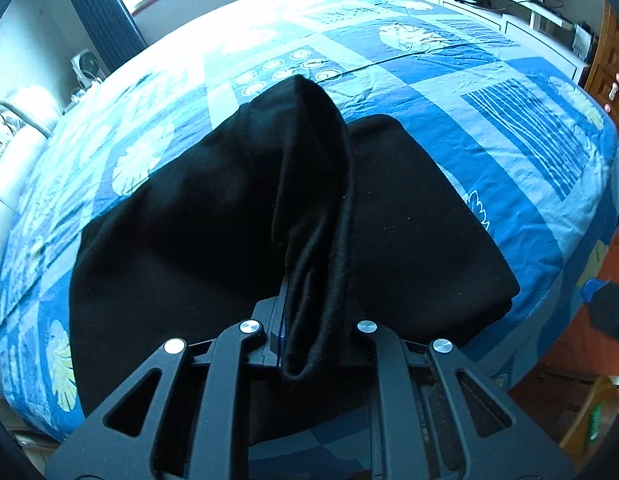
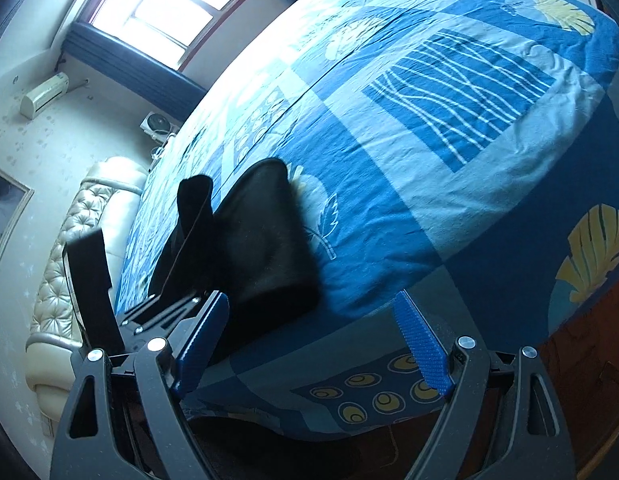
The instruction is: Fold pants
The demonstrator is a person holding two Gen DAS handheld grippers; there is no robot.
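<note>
Black pants (image 1: 213, 216) are lying on a bed covered by a blue patterned bedsheet (image 1: 449, 92), with one fold of the fabric rising off the surface into the left gripper (image 1: 309, 336). Its fingers are closing narrowly on that fold: the cloth is passing between them and bunching just behind the fingertips, while ahead of the fingers it is climbing to a peak and draping down to the left and right. Beyond and to the right of the left fingers, a flat folded part of the pants is resting on the sheet, its near edge reaching toward the mattress edge.

In the right wrist view, the right gripper (image 2: 313, 340) is hovering off the edge of the bed with its blue textured pads (image 2: 423, 350) spreading wide and holding nothing. The pants (image 2: 269, 248) are lying just ahead of its left finger, apart from the right finger, and whether the left pad is touching the cloth cannot be told. Farther left of that finger the other gripper is showing, with the lifted fold standing above it. A quilted headboard (image 2: 69, 240) and a window (image 2: 169, 4) are appearing beyond the fingers to the left.
</note>
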